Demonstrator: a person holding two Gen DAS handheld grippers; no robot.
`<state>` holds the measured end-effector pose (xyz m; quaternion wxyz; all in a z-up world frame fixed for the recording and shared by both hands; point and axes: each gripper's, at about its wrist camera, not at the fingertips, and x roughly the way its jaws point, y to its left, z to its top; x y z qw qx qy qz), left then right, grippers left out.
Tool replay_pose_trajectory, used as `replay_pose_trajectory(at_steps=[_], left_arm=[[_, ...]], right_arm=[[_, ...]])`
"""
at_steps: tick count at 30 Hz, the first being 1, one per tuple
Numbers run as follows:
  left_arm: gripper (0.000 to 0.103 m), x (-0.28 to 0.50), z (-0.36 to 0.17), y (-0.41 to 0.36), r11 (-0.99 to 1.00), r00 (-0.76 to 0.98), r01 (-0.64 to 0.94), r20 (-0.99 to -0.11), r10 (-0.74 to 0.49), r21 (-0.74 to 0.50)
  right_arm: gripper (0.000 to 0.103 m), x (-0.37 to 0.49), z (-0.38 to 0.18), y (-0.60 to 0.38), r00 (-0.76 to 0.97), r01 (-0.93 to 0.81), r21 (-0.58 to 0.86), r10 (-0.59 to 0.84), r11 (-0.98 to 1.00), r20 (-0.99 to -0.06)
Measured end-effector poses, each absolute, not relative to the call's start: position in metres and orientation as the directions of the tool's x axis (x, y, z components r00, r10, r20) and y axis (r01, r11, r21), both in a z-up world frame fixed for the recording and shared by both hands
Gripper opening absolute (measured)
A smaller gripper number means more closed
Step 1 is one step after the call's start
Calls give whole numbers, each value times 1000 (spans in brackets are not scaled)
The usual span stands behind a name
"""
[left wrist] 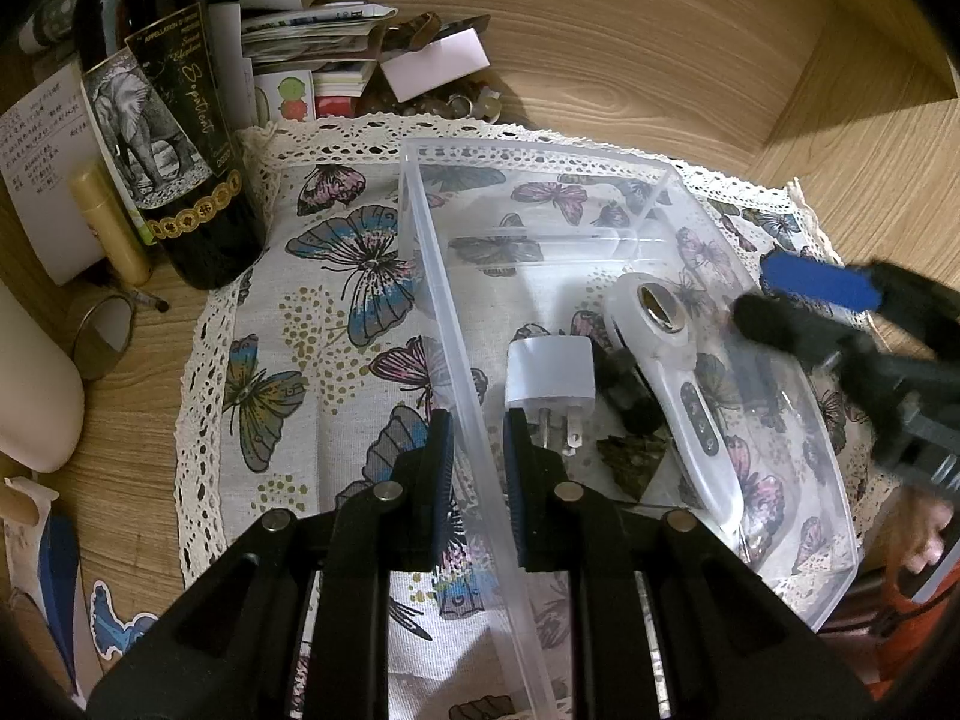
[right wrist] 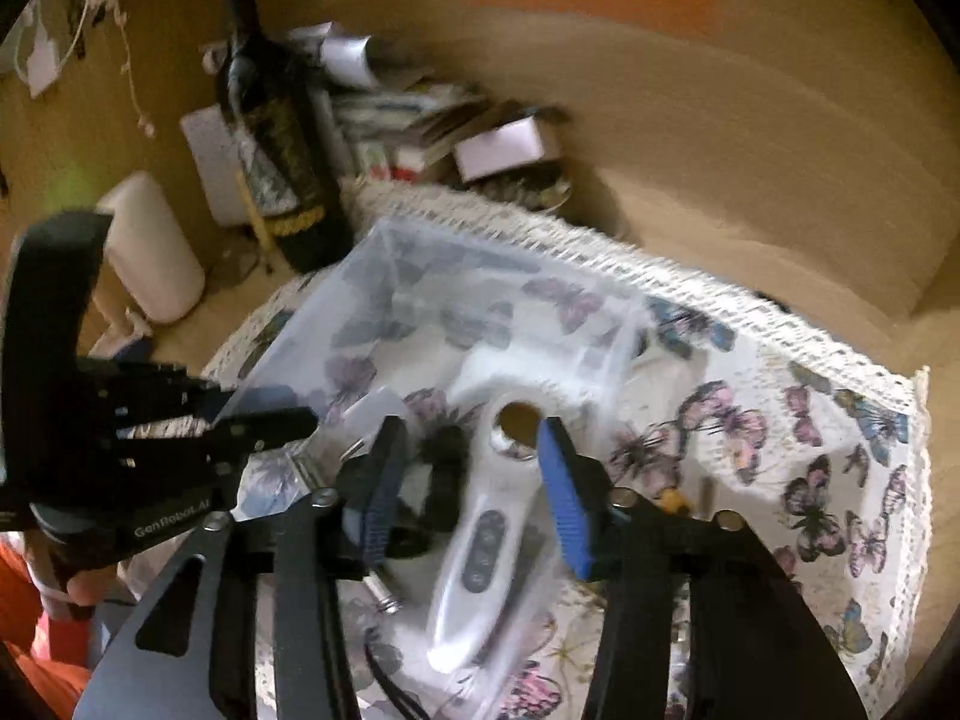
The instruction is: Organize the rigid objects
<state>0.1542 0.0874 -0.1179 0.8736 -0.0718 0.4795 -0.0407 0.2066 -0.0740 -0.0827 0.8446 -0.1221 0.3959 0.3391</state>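
Left wrist view first: a clear plastic bin (left wrist: 654, 180) is seen sitting on a butterfly-print cloth with lace trim (left wrist: 336, 276), which is spread over a wooden tabletop (left wrist: 660, 42). Inside the bin, a white handheld device with a metal ring head and a row of buttons (left wrist: 678, 372) is laid roughly lengthwise. Just beside it on the left, a white plug adapter (left wrist: 549, 372) is laid with its prongs pointed toward the camera, and a small dark object is tucked between the two, too murky to be named. A crumpled greenish bit (left wrist: 633, 459) is seen near the prongs.

The bin's near-left wall is pinched by the left gripper (left wrist: 477, 468), so it's clenched on the plastic rim, one pad outside and one inside.

From the right wrist view, pretty blurred, the right gripper (right wrist: 471, 480) is held over the bin with its blue pads spread apart; nothing is pressed between them, and the white device (right wrist: 480, 546) is seen below the gap. Whether anything is touched can't be told.

Further out, a dark wine bottle with an elephant label (left wrist: 162, 120) is stood upright off the cloth's far-left corner, with stacked papers and booklets (left wrist: 312, 36) behind it.
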Motion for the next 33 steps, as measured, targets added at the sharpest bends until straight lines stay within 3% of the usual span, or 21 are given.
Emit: replay_pose_trajectory(at_steps=[9, 22, 33], left_arm=[[16, 154, -118, 87, 986, 539, 3, -831, -141, -165], [16, 154, -118, 87, 986, 539, 2, -831, -139, -164], [16, 152, -119, 89, 985, 539, 0, -830, -144, -171]], right_arm=[[45, 224, -60, -129, 574, -533, 54, 408, 844, -711], [45, 246, -128, -185, 482, -382, 64, 258, 922, -837], [45, 228, -164, -187, 413, -418, 18, 208, 908, -887]])
